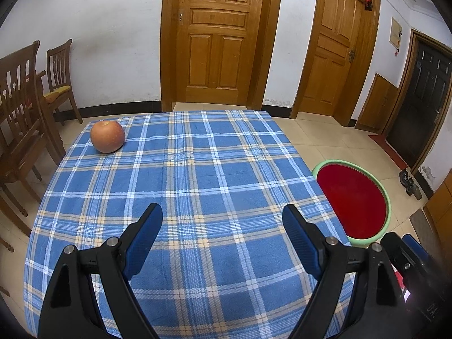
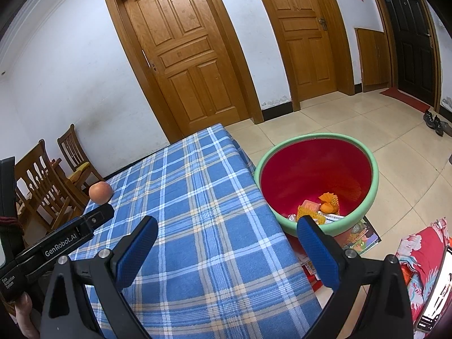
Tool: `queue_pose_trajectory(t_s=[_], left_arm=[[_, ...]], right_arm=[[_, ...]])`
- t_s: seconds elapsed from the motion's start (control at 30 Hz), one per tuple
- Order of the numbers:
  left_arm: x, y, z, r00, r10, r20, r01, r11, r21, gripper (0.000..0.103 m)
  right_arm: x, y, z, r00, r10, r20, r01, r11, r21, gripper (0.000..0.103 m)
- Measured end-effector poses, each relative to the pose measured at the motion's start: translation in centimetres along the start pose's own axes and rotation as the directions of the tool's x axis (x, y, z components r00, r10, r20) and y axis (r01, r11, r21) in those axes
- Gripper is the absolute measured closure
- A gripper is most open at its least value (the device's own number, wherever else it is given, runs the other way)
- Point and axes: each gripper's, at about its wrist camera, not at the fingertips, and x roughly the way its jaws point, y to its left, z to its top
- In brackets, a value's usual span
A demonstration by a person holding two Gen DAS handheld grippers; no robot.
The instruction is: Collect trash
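A red basin with a green rim [image 2: 319, 169] stands on the floor by the table's right edge and holds orange netting and small packets [image 2: 319, 207]. It also shows in the left wrist view [image 1: 353, 200]. An apple [image 1: 107, 136] sits at the far left of the blue plaid tablecloth [image 1: 192, 186]; it also shows in the right wrist view [image 2: 100, 192]. My left gripper [image 1: 223, 214] is open and empty above the near part of the table. My right gripper [image 2: 227, 226] is open and empty over the table's right edge, near the basin.
Wooden chairs [image 1: 25, 107] stand left of the table. Wooden doors [image 1: 220, 36] line the far wall. A book and papers [image 2: 361, 236] lie under the basin, a flowered cloth [image 2: 421, 254] to its right. Shoes [image 2: 433, 123] lie by the dark door.
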Motion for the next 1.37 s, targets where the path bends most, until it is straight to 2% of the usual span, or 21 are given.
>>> queue_pose_trajectory(t_s=[1.37], left_arm=[[-0.15, 0.21, -0.08, 1.000, 0.001, 0.001, -0.001, 1.000, -0.003, 0.017]], right_arm=[[-0.01, 0.33, -0.13, 1.000, 0.002, 0.002, -0.002, 1.000, -0.004, 0.002]])
